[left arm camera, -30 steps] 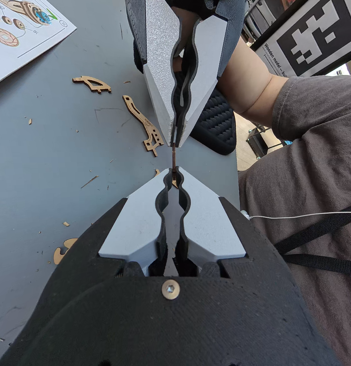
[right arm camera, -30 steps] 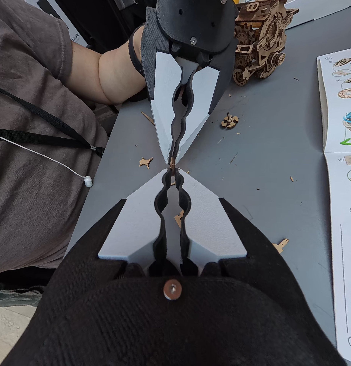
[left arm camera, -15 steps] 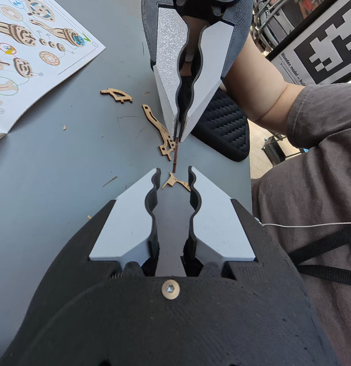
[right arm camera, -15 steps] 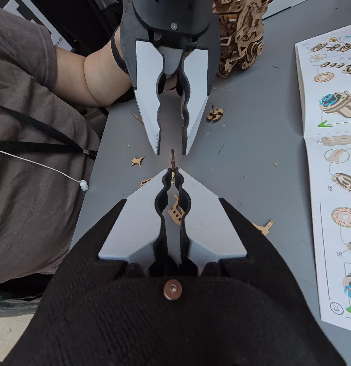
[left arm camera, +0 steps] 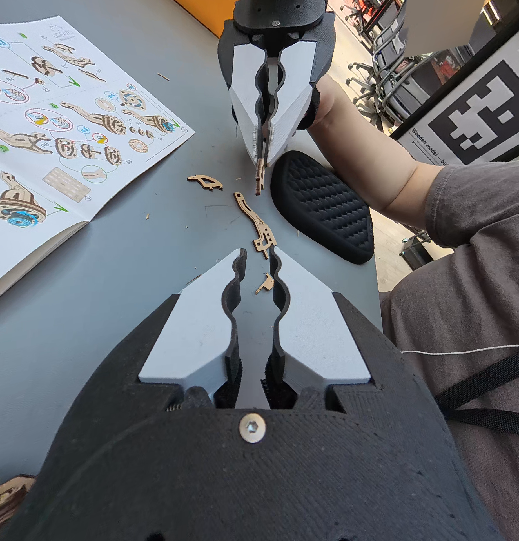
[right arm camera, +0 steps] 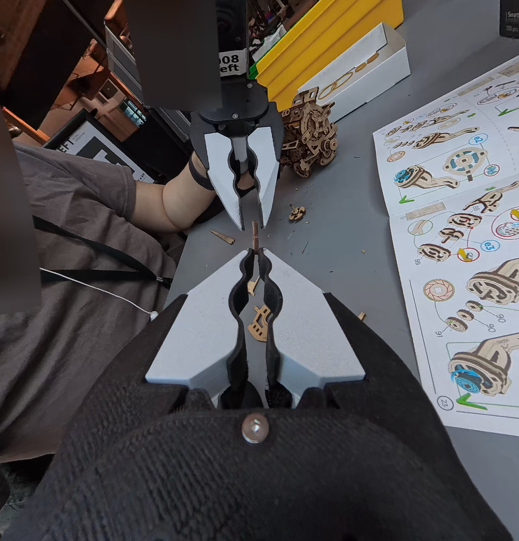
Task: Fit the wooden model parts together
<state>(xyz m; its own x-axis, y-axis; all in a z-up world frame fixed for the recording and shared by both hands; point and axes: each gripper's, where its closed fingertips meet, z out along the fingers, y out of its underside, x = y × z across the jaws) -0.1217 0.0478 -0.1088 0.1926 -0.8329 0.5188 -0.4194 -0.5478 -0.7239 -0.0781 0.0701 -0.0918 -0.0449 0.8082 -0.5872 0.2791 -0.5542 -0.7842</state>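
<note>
My right gripper (right arm camera: 255, 251) is shut on a small thin wooden part (right arm camera: 255, 237) that sticks out edge-on from its tips; the same part (left arm camera: 260, 178) hangs from that gripper (left arm camera: 261, 160) in the left wrist view. My left gripper (left arm camera: 258, 251) is open and empty, drawn back from the part; it also shows opposite in the right wrist view (right arm camera: 251, 227), jaws apart. A long curved wooden part (left arm camera: 253, 222) and a small arched wooden part (left arm camera: 205, 183) lie flat on the grey table (left arm camera: 106, 278) between the grippers.
An open instruction booklet (left arm camera: 62, 131) lies beside the grippers. A half-built wooden model (right arm camera: 309, 140), a white box (right arm camera: 357, 73) and a yellow bin (right arm camera: 325, 35) stand at the far side. A black textured pad (left arm camera: 322, 205) sits at the table edge. A person's arm and grey shirt (left arm camera: 457, 263) are close.
My left gripper let go of the thin wooden part, opened and drew back. The right gripper kept the part and the two grippers moved apart.
</note>
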